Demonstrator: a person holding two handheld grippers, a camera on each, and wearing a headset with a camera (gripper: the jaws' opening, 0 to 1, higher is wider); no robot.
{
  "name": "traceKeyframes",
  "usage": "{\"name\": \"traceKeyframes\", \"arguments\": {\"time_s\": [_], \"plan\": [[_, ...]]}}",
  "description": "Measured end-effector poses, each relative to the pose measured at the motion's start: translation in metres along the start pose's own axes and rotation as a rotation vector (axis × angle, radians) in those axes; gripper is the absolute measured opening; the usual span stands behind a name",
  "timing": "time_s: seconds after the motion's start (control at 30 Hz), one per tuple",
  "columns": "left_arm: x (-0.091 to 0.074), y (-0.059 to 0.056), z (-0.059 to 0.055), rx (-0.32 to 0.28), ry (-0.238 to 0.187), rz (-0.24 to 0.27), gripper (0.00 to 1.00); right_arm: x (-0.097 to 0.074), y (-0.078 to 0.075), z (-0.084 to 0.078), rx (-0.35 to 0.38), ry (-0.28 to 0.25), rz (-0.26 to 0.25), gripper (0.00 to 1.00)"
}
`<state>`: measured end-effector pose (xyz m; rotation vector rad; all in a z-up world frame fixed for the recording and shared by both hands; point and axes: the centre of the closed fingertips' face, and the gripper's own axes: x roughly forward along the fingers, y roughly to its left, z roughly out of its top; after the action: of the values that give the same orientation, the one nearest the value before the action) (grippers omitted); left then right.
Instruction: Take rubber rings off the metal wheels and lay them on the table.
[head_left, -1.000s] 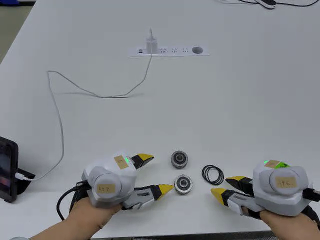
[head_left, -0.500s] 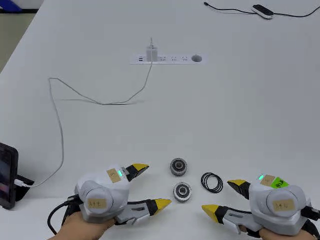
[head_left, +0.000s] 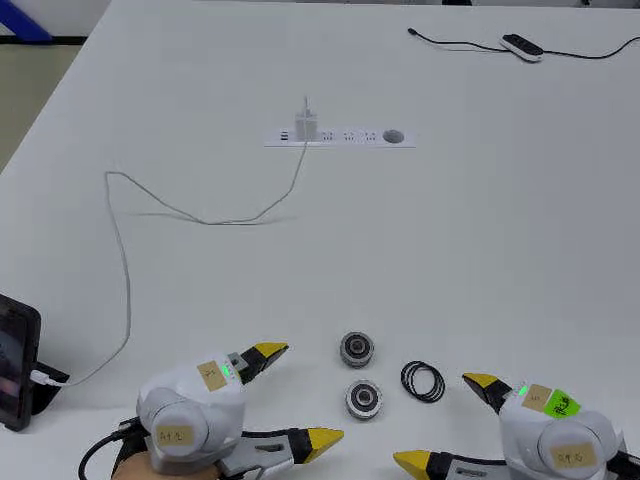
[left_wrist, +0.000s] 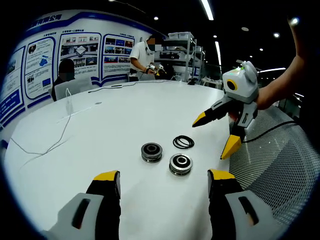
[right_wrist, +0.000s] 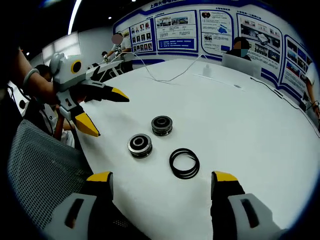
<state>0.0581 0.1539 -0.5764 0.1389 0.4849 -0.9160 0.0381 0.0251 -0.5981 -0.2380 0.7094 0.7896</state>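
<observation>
Two small round metal wheels (head_left: 357, 349) lie close together near the front edge of the white table (head_left: 450, 250), with thin black rubber rings (head_left: 423, 381) stacked flat just beside them, flanked by the left gripper (head_left: 298, 394) and the right gripper (head_left: 446, 421), each spread wide and empty.

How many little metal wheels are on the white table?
2. One small round metal wheel lies farther from the person; the other wheel sits just nearer, left of the black rubber rings.
</observation>
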Motion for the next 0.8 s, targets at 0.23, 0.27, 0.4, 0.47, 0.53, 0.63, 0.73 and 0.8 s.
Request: {"name": "traceKeyframes", "arguments": {"time_s": [0.23,0.27,0.4,0.47,0.53,0.63,0.73,0.8], "plan": [[-0.007,-0.006,-0.004,0.004,-0.005,-0.009,0.8,-0.003,0.002,0.0,-0.007,-0.022,0.005,0.91],[-0.007,-0.007,-0.005,0.0,-0.005,-0.009,0.82,-0.004,0.003,0.0,-0.009,-0.024,0.007,0.92],[-0.01,-0.008,-0.006,-0.02,-0.015,0.0,0.88,-0.004,0.002,0.0,-0.041,-0.029,0.001,0.97],[-0.012,-0.007,-0.006,-0.026,-0.021,0.003,0.9,-0.005,0.003,0.0,-0.045,-0.033,0.008,0.99],[-0.014,-0.007,-0.007,-0.037,-0.029,0.006,0.92,-0.006,0.003,0.0,-0.056,-0.033,0.012,0.99],[-0.017,-0.007,-0.006,-0.052,-0.039,0.01,0.96,-0.007,0.002,-0.002,-0.075,-0.028,0.014,0.99],[-0.019,-0.006,-0.006,-0.058,-0.048,0.015,0.99,-0.009,0.0,-0.001,-0.079,-0.033,0.017,0.99],[-0.02,-0.006,-0.006,-0.066,-0.045,0.016,1.0,-0.01,-0.001,0.0,-0.077,-0.038,0.017,0.99]]}}
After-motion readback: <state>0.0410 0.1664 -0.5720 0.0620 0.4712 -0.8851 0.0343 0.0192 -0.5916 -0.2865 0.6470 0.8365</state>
